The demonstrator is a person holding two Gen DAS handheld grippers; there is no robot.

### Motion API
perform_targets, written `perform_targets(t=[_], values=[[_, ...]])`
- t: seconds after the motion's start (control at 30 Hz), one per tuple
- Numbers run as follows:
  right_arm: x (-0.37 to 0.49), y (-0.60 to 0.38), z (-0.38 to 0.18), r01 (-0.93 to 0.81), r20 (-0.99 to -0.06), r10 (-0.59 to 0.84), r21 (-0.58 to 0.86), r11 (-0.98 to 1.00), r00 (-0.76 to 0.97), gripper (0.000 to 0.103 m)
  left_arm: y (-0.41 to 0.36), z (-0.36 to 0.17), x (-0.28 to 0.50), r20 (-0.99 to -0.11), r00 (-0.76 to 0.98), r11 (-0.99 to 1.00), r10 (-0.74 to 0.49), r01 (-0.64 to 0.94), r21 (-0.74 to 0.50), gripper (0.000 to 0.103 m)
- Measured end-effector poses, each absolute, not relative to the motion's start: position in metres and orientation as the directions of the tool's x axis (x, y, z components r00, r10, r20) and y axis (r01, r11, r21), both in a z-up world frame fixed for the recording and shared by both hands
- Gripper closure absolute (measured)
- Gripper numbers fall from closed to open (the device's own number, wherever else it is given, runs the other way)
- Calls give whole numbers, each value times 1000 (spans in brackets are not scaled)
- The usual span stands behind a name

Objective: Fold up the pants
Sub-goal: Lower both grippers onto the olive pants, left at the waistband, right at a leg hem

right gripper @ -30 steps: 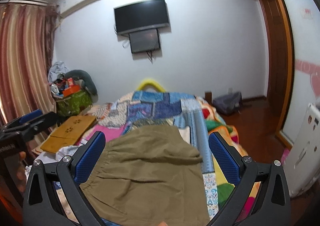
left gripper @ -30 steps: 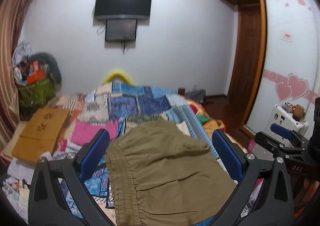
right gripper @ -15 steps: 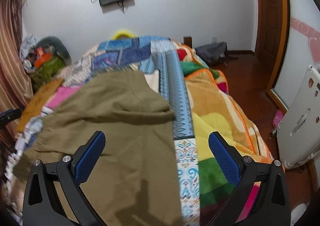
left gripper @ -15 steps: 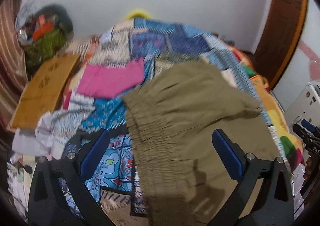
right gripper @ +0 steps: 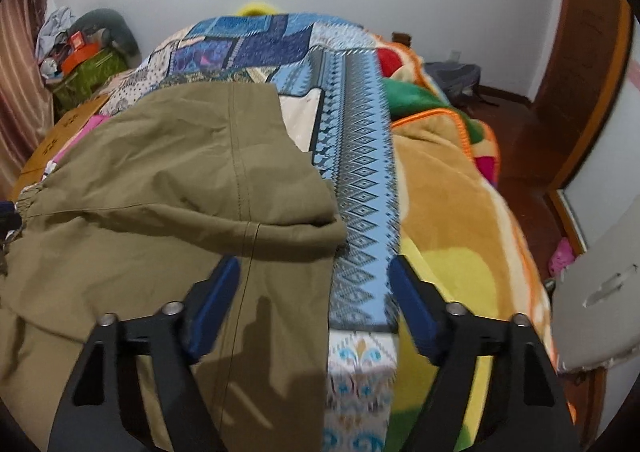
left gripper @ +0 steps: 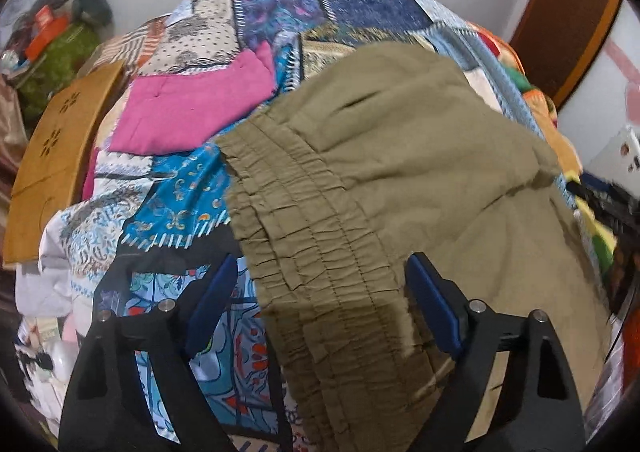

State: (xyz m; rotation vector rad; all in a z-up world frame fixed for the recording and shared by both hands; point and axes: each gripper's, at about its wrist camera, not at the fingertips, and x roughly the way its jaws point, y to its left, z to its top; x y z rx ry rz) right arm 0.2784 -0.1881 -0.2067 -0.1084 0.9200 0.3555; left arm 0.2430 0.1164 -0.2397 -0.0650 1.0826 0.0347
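Olive-green pants [left gripper: 400, 172] lie partly folded on a patchwork bedspread [left gripper: 304, 8]. The elastic waistband [left gripper: 304, 252] runs toward me on their left side. My left gripper [left gripper: 320, 300] is open and empty, just above the near end of the waistband. In the right wrist view the pants [right gripper: 160, 192] show a folded-over flap with a seam. My right gripper [right gripper: 312, 304] is open and empty above the right edge of the pants, its left finger [right gripper: 212, 304] over the fabric.
A pink cloth [left gripper: 192, 108] lies left of the pants. A brown wooden board [left gripper: 52, 156] lies at the bed's left edge. A yellow-orange blanket [right gripper: 460, 212] covers the bed's right side. A white panel [right gripper: 600, 284] stands at the right. Clutter [right gripper: 80, 56] is piled by the curtain.
Both grippers have tilted down and moved closer to the pants. The wall and television have left the left view. Both stay open.
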Motion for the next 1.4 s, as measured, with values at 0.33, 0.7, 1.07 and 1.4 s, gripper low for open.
perform_targets(t=[0.33, 0.7, 1.07, 1.4], values=[[306, -178, -245, -424, -844, 294, 89, 901, 449, 62, 122, -249, 254, -868, 497, 1000, 12, -22, 1, 16], [309, -187, -247, -387, -854, 293, 119, 914, 430, 87, 131, -253, 258, -844, 533, 998, 59, -2, 68, 17], [296, -194, -216, -391, -840, 308, 127, 912, 447, 62, 131, -221, 257, -825, 560, 997, 75, -34, 67, 17], [333, -179, -214, -387, -816, 348, 167, 907, 462, 48, 134, -252, 292, -896, 443, 998, -27, -33, -47, 17]])
